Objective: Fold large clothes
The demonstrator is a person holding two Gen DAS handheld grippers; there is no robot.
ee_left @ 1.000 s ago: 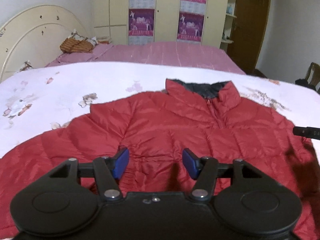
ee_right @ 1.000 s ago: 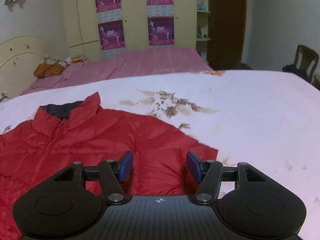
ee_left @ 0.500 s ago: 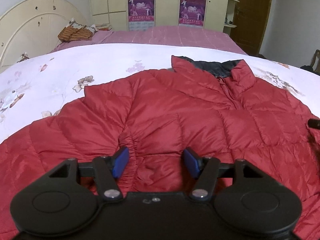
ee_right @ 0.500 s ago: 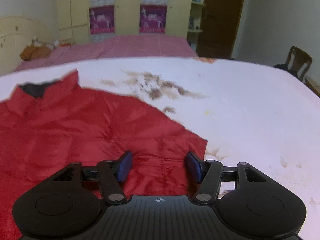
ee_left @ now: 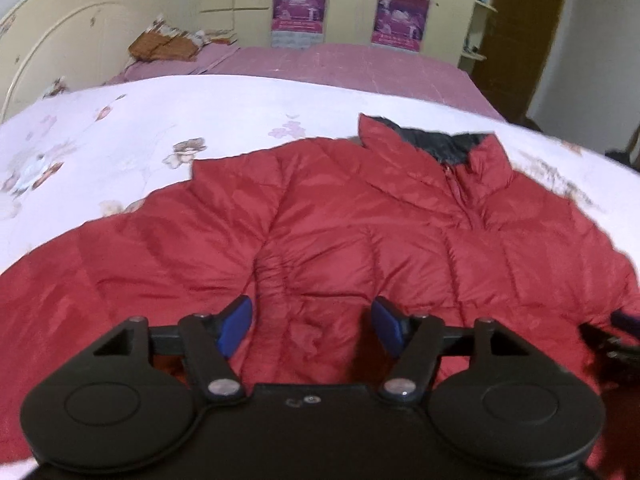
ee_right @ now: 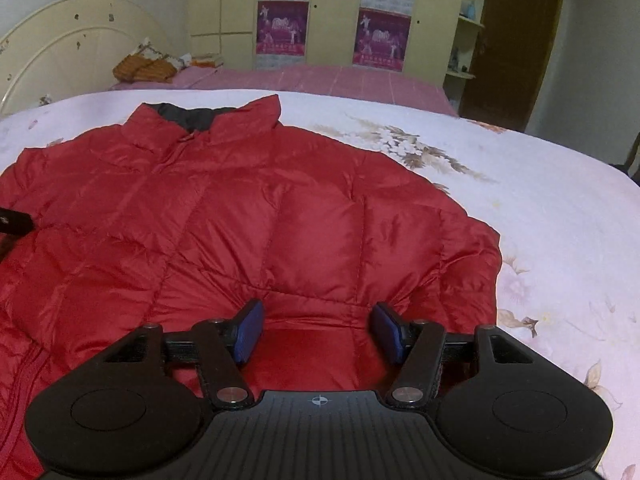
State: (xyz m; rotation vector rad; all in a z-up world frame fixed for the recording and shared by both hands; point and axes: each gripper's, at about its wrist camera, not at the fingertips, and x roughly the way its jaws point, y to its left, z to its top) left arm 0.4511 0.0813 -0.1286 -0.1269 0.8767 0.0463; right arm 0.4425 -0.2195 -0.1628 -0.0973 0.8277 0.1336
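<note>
A red puffer jacket [ee_left: 360, 240] is lying spread flat, front up, on a white floral bedspread [ee_left: 140, 120]; its collar w/ dark lining is pointing toward 12 o'clock, zip running down the middle.

Left wrist view: left gripper [ee_left: 310, 326] is hovering over the jacket near its armpit seam, at 6 o'clock in the picture. Its jaws have just been opening; blue pads [ee_left: 236, 322] are standing apart, fabric lying beneath and between them but not pinched.

Right wrist view: right gripper [ee_right: 318, 332] is hovering over the jacket's other side [ee_right: 280, 220], close to its edge at approx. 3 o'clock. Jaws are standing apart, nothing clamped.

Beyond, a pink bed [ee_right: 320, 80] and a cream wardrobe w/ purple posters [ee_right: 380, 36] are sitting at 12 o'clock.
</note>
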